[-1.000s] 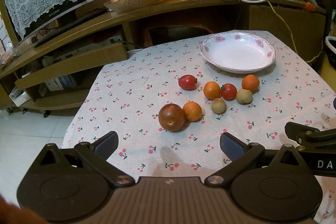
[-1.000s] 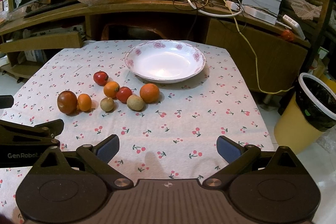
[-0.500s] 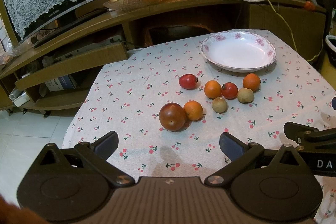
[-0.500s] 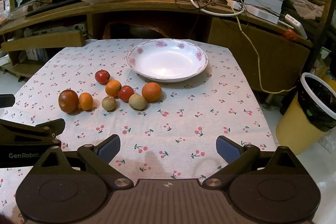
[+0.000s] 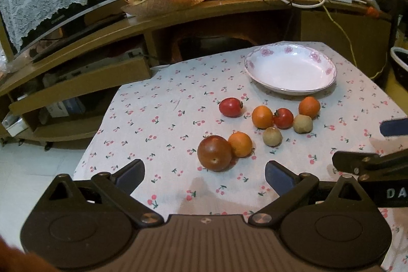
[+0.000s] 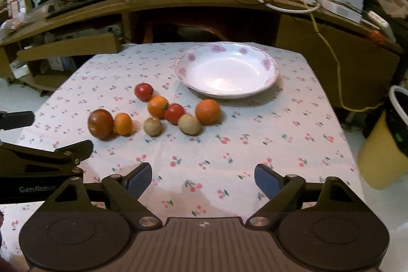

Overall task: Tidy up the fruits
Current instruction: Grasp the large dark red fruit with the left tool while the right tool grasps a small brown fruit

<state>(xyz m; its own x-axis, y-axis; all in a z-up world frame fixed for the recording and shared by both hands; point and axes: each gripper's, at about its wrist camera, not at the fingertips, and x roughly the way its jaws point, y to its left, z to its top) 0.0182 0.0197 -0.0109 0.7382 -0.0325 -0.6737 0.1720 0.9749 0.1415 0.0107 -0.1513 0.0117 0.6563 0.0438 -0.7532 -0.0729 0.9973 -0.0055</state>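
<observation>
Left wrist: left tool (image 5: 204, 173) splayed above tablecloth (image 5: 163, 124)

1. The plate (image 6: 227, 70) sits on the tablecloth (image 6: 255, 144), behind the fruits.
2. The large plum (image 6: 100, 123) lies leftmost, touching a small orange (image 6: 122, 123).
3. The bin (image 6: 387, 144) stands right of the table.

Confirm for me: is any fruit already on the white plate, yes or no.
No. In the right wrist view the white plate holds nothing, and all eight small fruits, such as the dark plum, lie on the tablecloth.
</observation>
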